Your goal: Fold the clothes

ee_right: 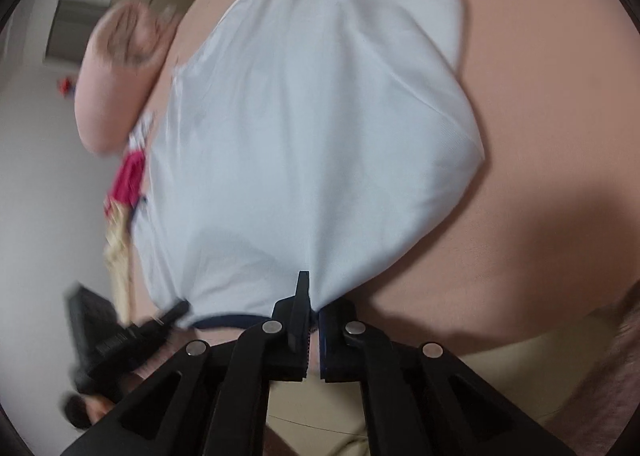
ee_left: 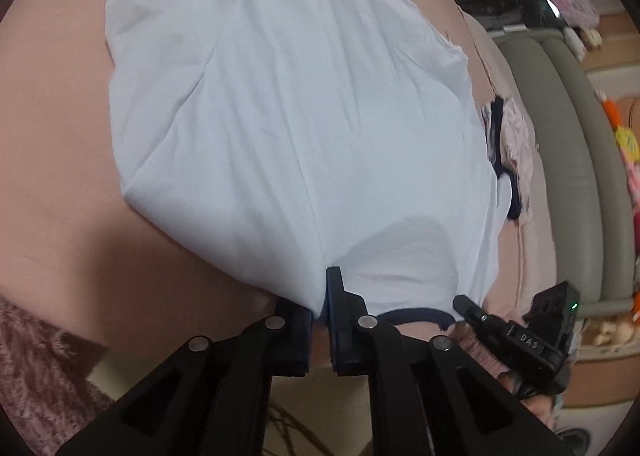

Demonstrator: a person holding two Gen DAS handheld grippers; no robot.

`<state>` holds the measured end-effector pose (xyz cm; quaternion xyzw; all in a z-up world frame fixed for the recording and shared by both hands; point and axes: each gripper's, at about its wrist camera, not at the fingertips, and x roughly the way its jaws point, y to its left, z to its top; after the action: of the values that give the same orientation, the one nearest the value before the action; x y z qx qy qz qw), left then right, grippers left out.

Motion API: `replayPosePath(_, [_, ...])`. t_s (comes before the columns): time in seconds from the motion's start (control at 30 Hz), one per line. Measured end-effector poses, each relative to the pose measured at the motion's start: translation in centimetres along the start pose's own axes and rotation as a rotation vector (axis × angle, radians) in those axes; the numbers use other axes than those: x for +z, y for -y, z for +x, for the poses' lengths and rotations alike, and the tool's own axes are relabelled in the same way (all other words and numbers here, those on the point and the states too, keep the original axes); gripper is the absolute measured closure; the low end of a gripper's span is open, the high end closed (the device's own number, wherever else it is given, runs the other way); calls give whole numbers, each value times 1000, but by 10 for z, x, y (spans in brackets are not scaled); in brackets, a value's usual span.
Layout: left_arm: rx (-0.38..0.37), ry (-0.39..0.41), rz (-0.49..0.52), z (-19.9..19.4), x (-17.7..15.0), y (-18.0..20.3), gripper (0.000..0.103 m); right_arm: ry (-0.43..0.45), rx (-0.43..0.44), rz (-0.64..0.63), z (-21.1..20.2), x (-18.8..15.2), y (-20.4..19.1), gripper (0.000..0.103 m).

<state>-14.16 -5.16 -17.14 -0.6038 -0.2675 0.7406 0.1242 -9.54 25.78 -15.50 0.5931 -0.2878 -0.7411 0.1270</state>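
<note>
Pink bedding [ee_left: 52, 104] fills the background. Both claws, left gripper [ee_left: 318, 298] and right gripper [ee_right: 314, 296], are clenched on the near hem of the white shirt [ee_left: 304, 104], frame centre; sides look folded inward, lengthwise fold remains.

A bed [ee_left: 52, 104] with a smooth pink sheet carries everything. A white shirt [ee_left: 304, 128] with a dark trimmed edge is spread across its middle. Near the far side lies a small heap of pale and dark clothes [ee_left: 510, 152].
</note>
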Motion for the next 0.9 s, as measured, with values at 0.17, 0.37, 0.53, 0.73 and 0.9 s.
replayPosePath(0.17, [68,-60,79,-12,-14,9,96,-81,-18,-43,2,-17,-12,102])
replayPosePath(0.37, [91,-87,153,-49,-12,14,97,-30,-28,-166,-51,-10,-39,99])
replayPosePath(0.53, [185,203,344,-41,36,66,96,117,-117,-322,-23,39,-83,86])
replayPosePath(0.73, [420,16,558,51,39,79,96,10,-239,-421,65,53,-91,86])
replayPosePath(0.9, [339,90,636,36,24,83,96,-109,-186,-510,41,21,-67,86])
